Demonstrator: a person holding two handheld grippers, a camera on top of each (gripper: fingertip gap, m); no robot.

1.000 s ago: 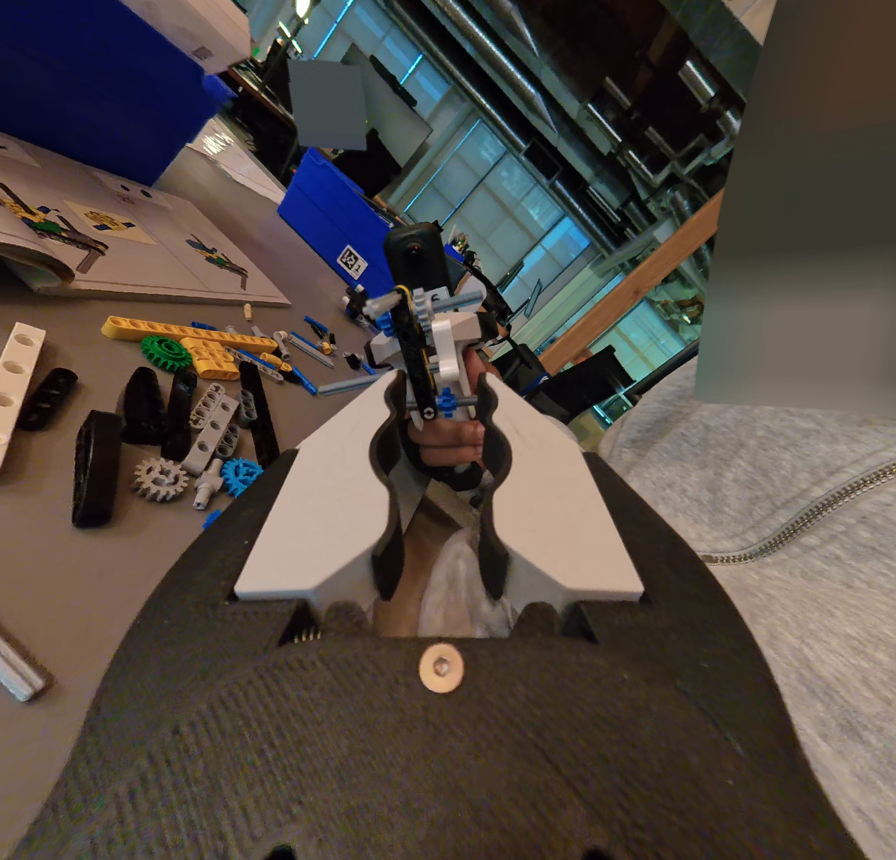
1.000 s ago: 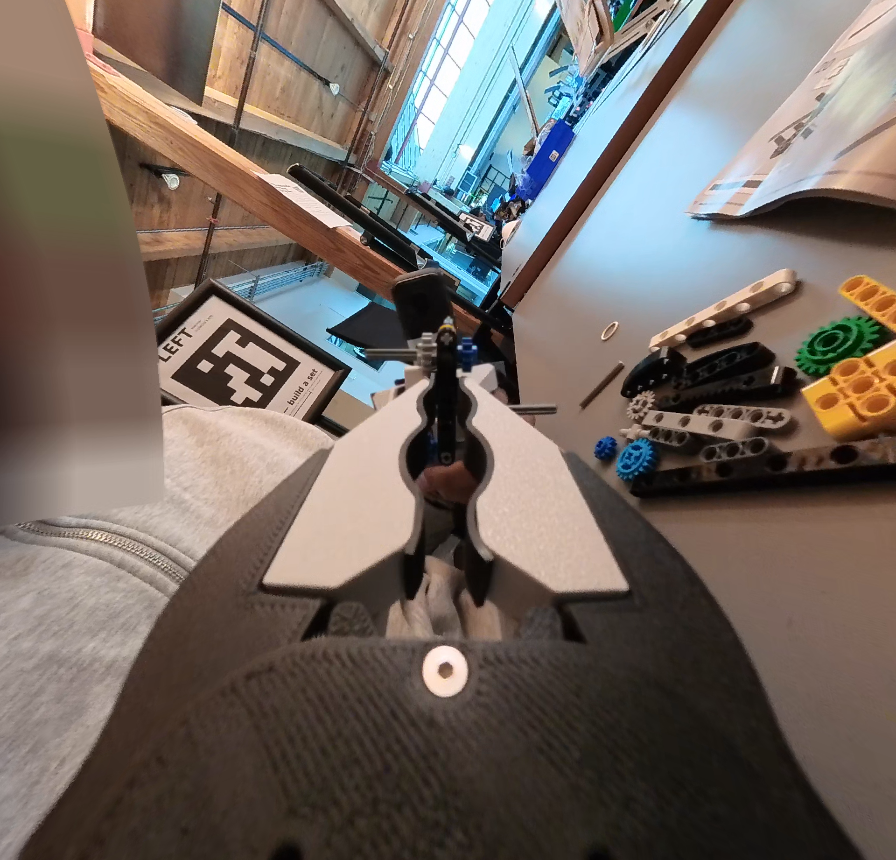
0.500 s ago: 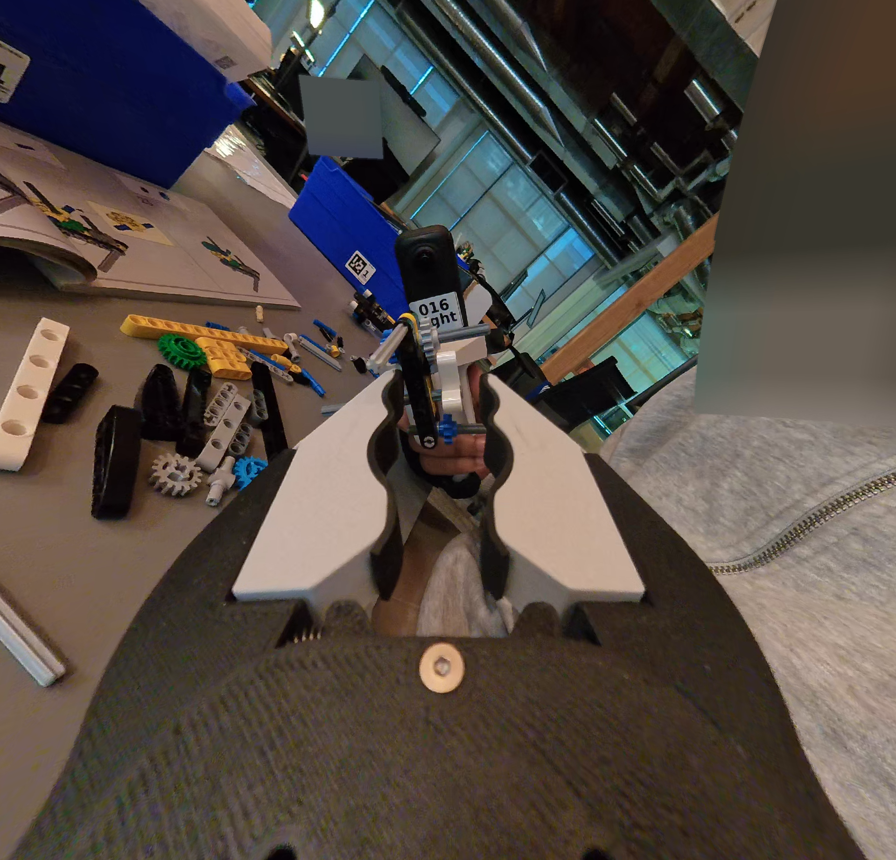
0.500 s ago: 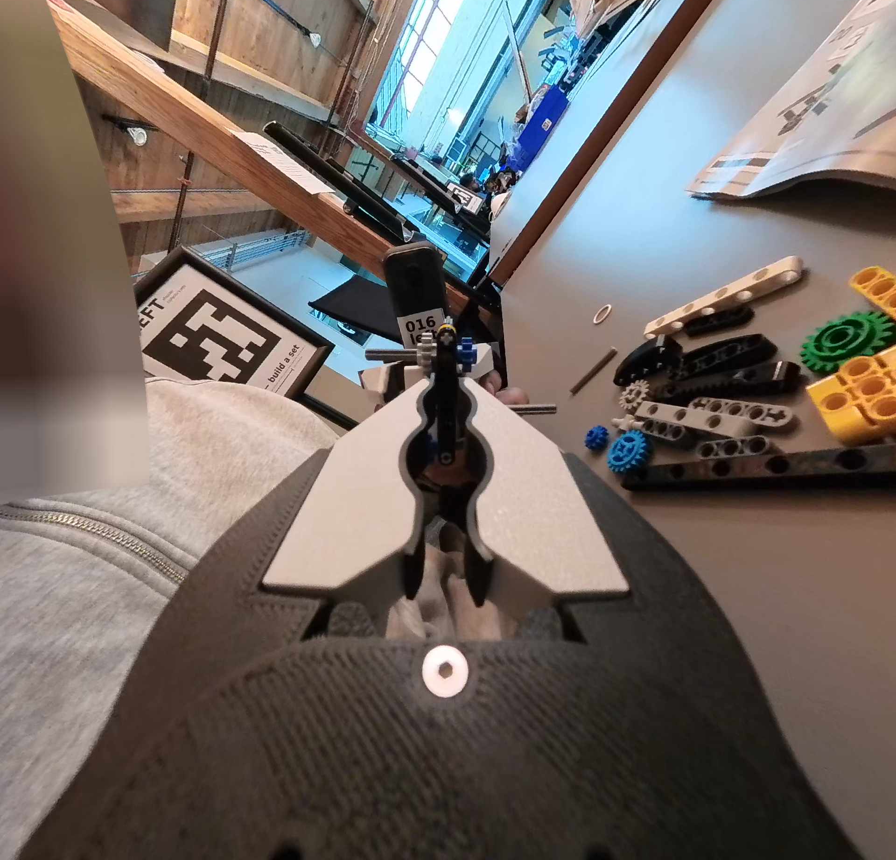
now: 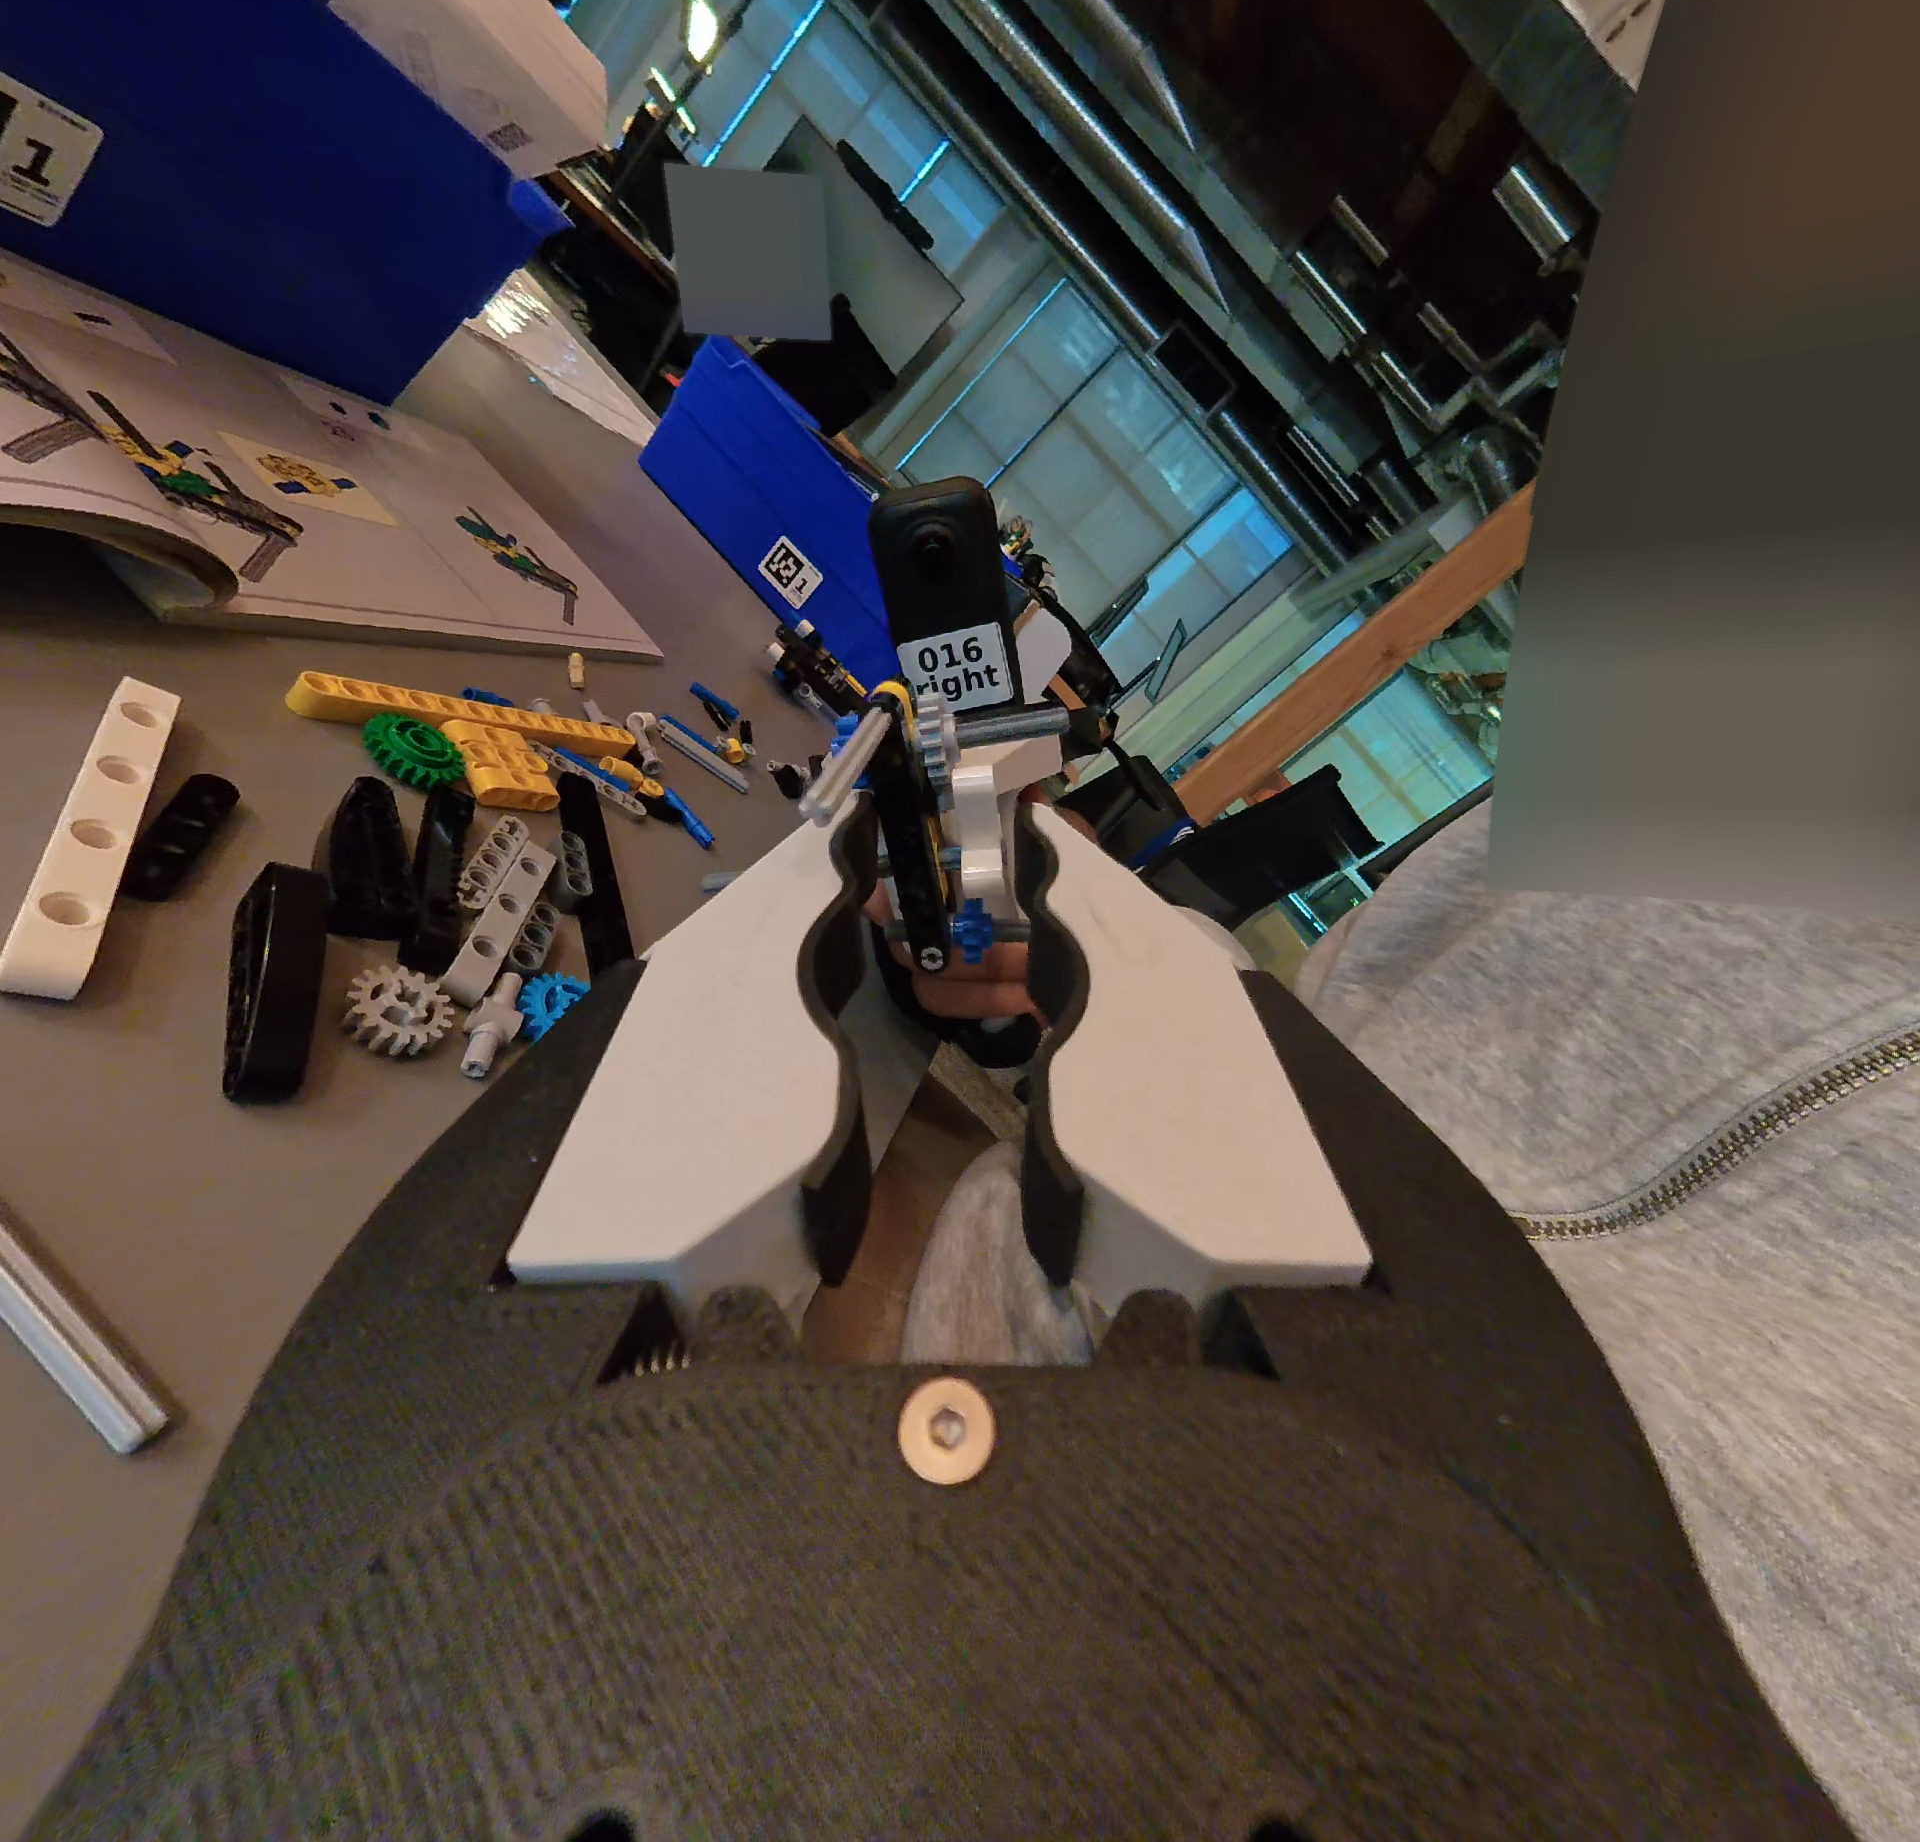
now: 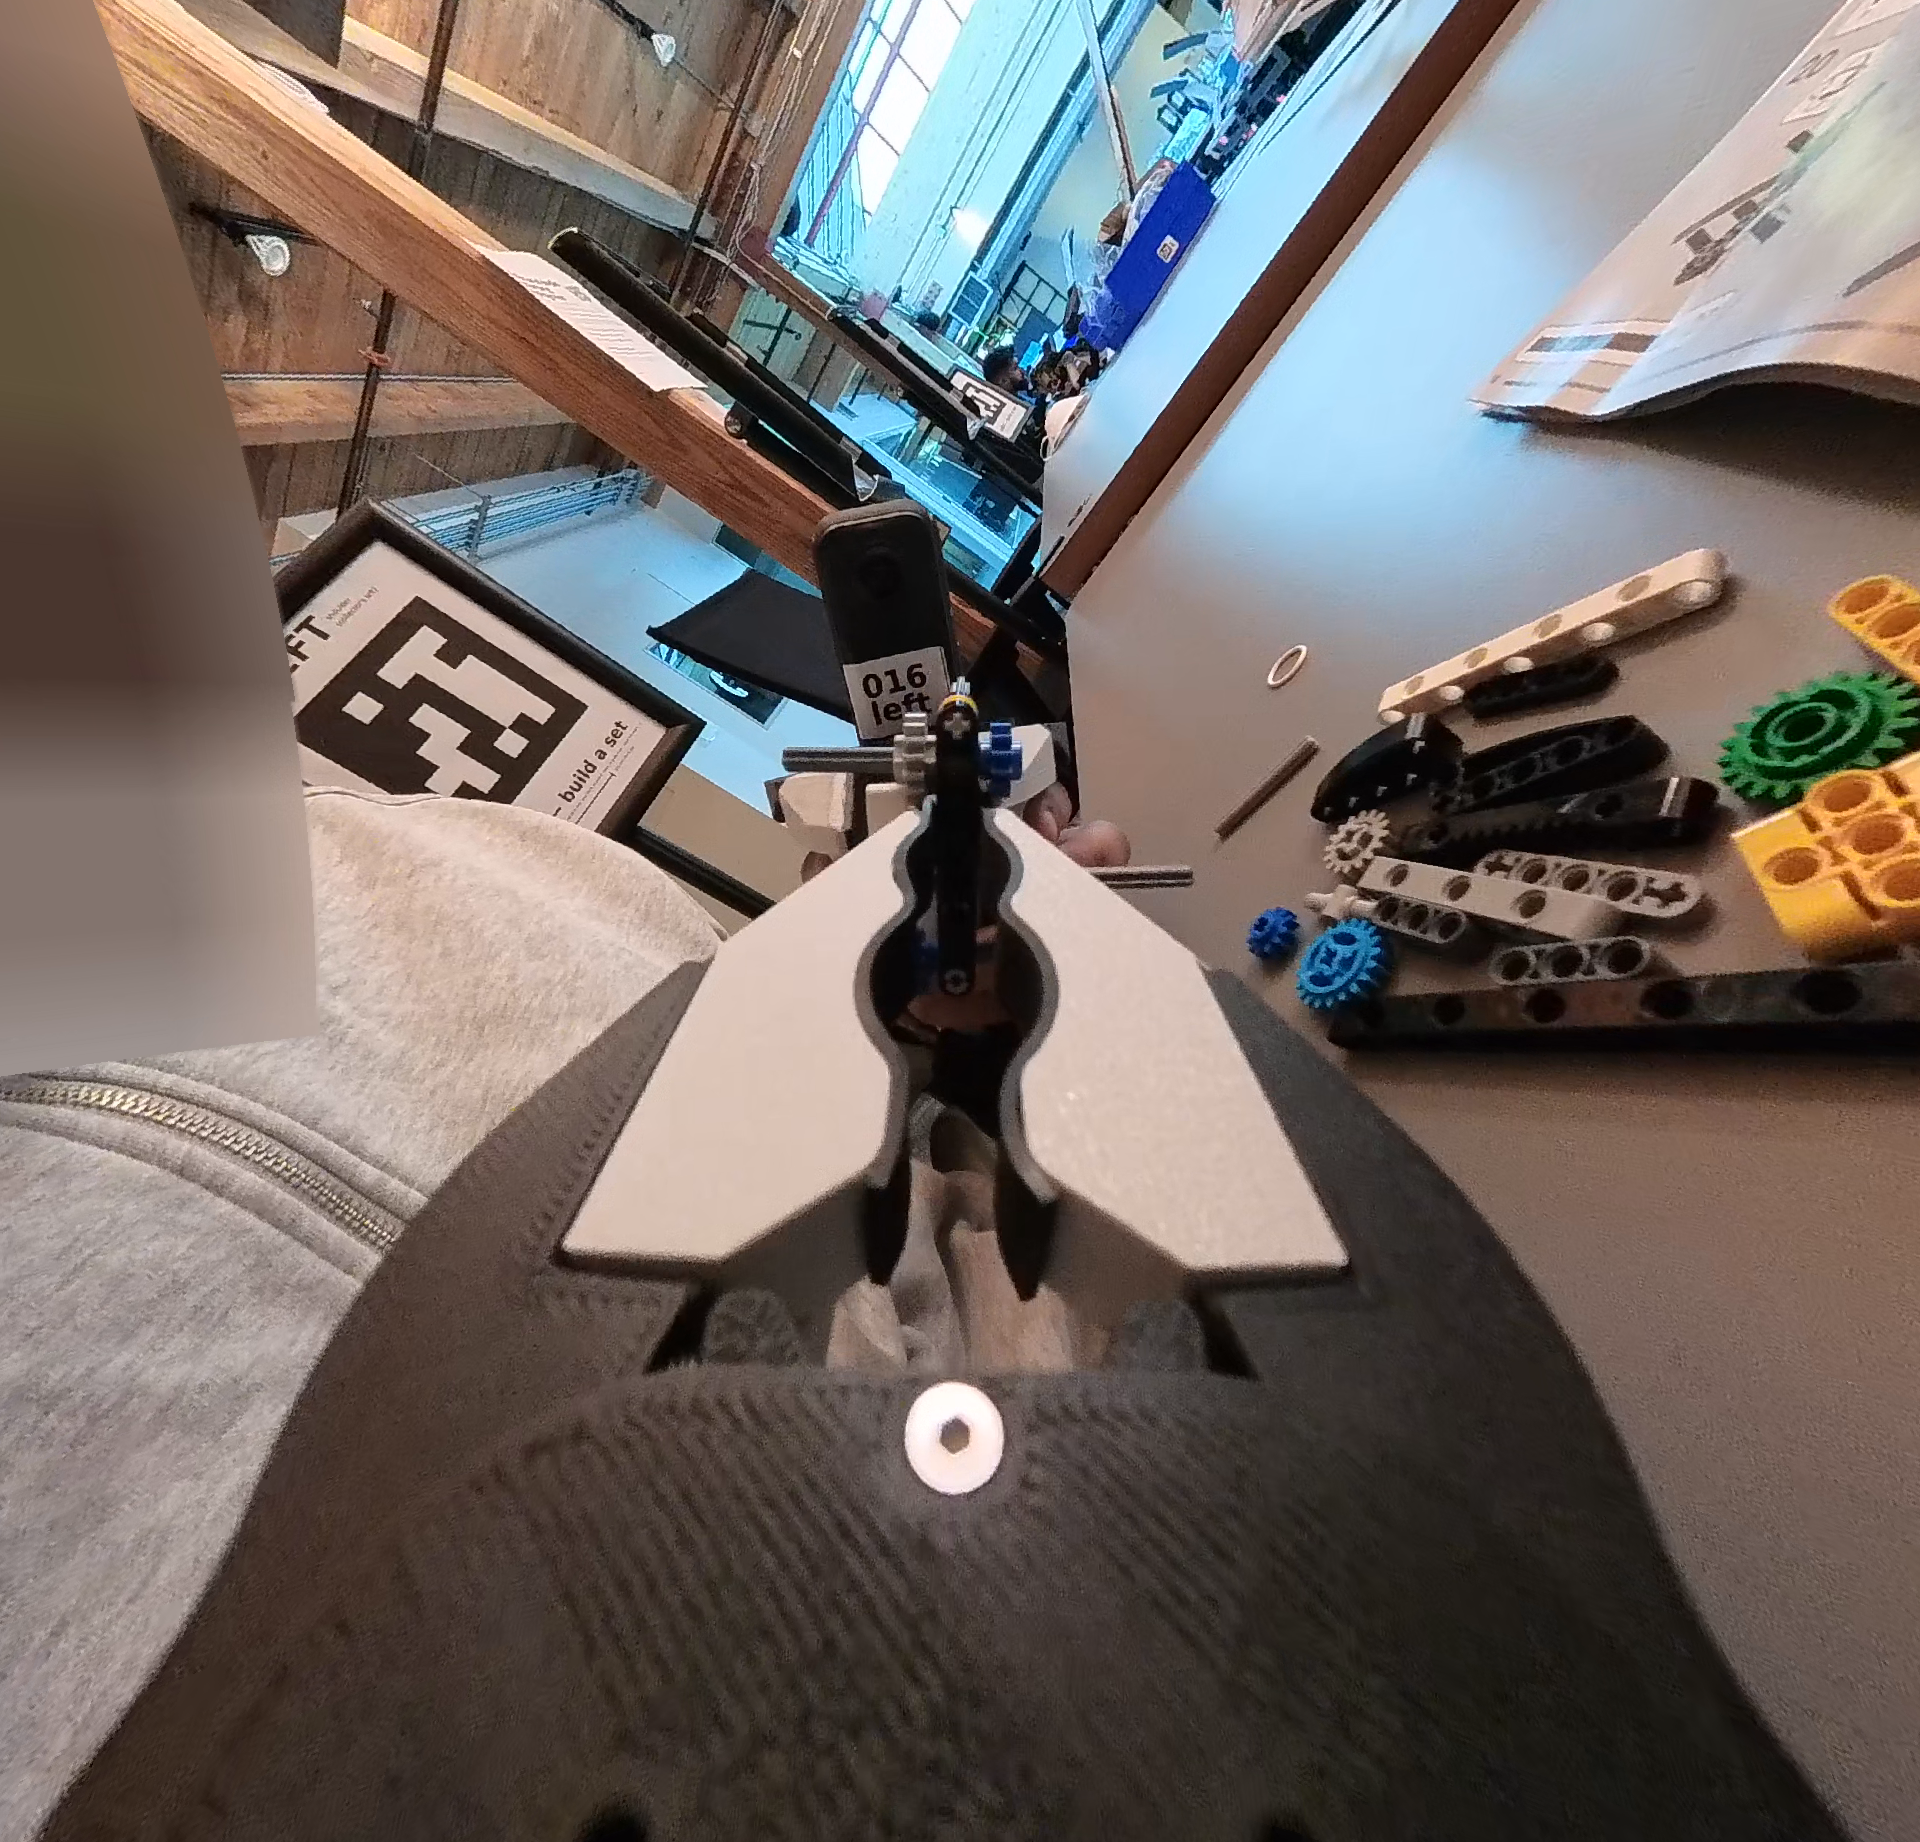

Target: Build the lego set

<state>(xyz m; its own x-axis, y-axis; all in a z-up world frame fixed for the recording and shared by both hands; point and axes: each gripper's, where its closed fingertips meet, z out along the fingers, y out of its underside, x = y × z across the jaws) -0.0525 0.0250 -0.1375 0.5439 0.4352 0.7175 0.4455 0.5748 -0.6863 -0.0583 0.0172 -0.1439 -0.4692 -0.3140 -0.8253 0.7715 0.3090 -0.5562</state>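
On the grey table, at the far left of the left wrist view, a white beam is laid flat, with black curved pieces beside it. Further right a green gear, a yellow beam and a small grey gear are scattered, below an open instruction booklet. In the centre, the lego assembly is held in the air between the fingertips of the left gripper, whose jaws are set fairly wide around it; whether they press on it cannot be told. In the right wrist view, the right gripper is clamped tightly on the black beam of the same assembly. To the right, a blue gear and a long black beam lie on the table.
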